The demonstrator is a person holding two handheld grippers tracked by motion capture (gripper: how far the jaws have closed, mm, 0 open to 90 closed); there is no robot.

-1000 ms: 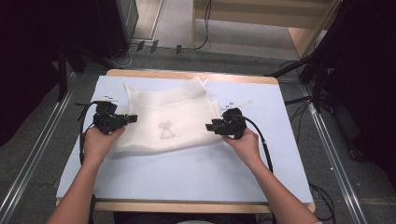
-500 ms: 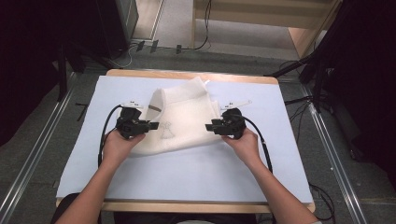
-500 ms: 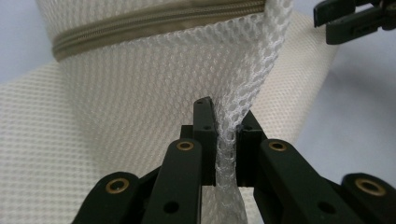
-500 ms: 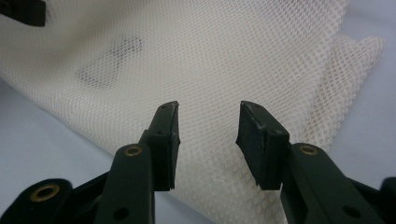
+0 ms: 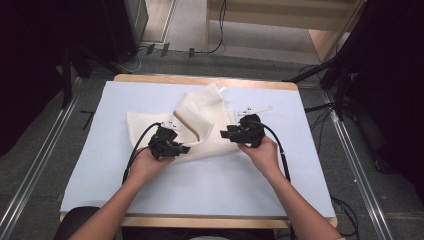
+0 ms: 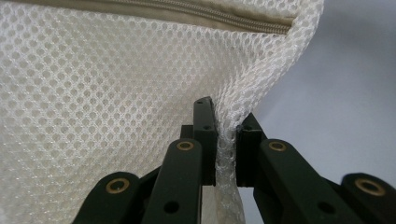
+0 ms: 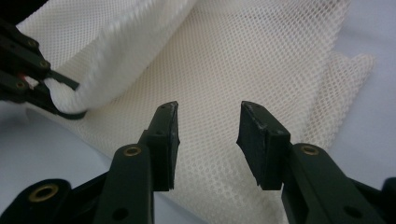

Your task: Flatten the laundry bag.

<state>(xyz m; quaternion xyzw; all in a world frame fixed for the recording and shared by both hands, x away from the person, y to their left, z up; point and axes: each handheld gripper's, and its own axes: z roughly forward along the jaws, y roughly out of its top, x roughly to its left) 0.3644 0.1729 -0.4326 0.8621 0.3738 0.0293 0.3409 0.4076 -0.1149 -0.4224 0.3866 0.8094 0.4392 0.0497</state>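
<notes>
- The table under my hands carries a pale blue-white sheet that covers nearly the whole top, with a strip of wooden edge showing at the far side.
- On that sheet, a little beyond the middle, I see the white mesh bag, partly folded: its left part is lifted and rolled over toward the centre, making a raised hump, while the rest lies flat on the sheet. In the left gripper view a beige zipper band runs along the bag's top edge.
- My left gripper sits at the bag's near left side, and its jaws are pressed together on a bunched fold of the mesh (the netting is squeezed between the two pads in the left gripper view,). The lifted cloth hangs from that pinch.
- My right gripper rests at the bag's near right edge, jaws spread apart with nothing between the pads; in the right gripper view they point across flat mesh lying below them.
- A small white tag or pull lies on the sheet just beyond the right gripper.
</notes>
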